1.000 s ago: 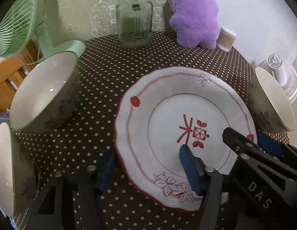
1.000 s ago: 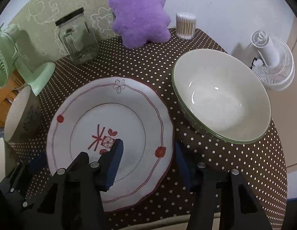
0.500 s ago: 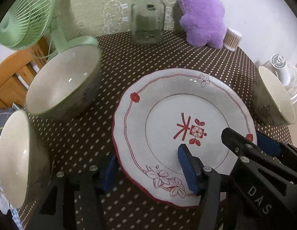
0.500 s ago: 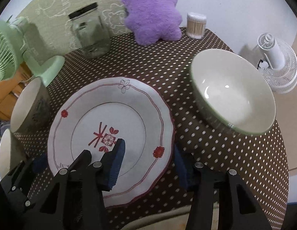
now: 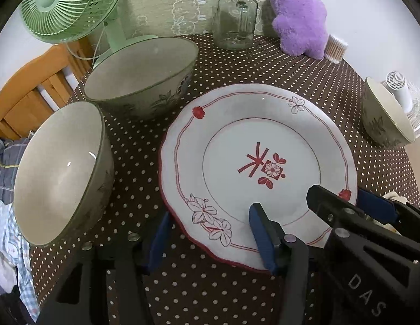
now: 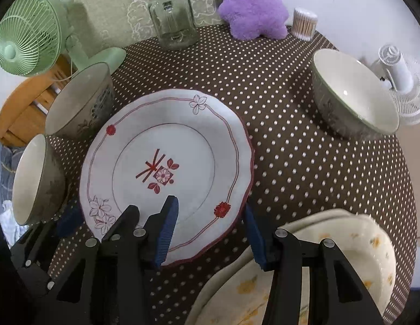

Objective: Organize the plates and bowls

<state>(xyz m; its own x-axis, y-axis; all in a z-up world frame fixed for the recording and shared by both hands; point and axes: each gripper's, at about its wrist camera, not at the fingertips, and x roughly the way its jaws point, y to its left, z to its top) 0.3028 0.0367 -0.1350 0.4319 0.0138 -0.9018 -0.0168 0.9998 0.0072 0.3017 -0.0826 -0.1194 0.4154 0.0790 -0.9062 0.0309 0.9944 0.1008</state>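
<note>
A white plate with red flower trim [image 5: 253, 162] lies on the dotted table; it also shows in the right wrist view [image 6: 166, 168]. My left gripper [image 5: 210, 235] is open, its jaws astride the plate's near left rim. My right gripper [image 6: 212, 230] is open, astride the near right rim. Two green-rimmed bowls [image 5: 139, 75] [image 5: 61, 173] stand left of the plate. A third bowl [image 6: 353, 100] stands far right. A cream plate with yellow flowers [image 6: 318, 270] sits under my right gripper.
A green fan [image 5: 74, 2], a glass jar [image 5: 235, 16], a purple plush toy [image 5: 299, 13] and a cotton-swab box [image 6: 304, 24] line the table's back. A white fan [image 6: 402, 81] stands beyond the right edge. A wooden chair [image 5: 28, 89] is at left.
Both grippers have pulled back and risen, so more of the table shows. The cream flowered plate has come into the right wrist view. Both jaws stay open.
</note>
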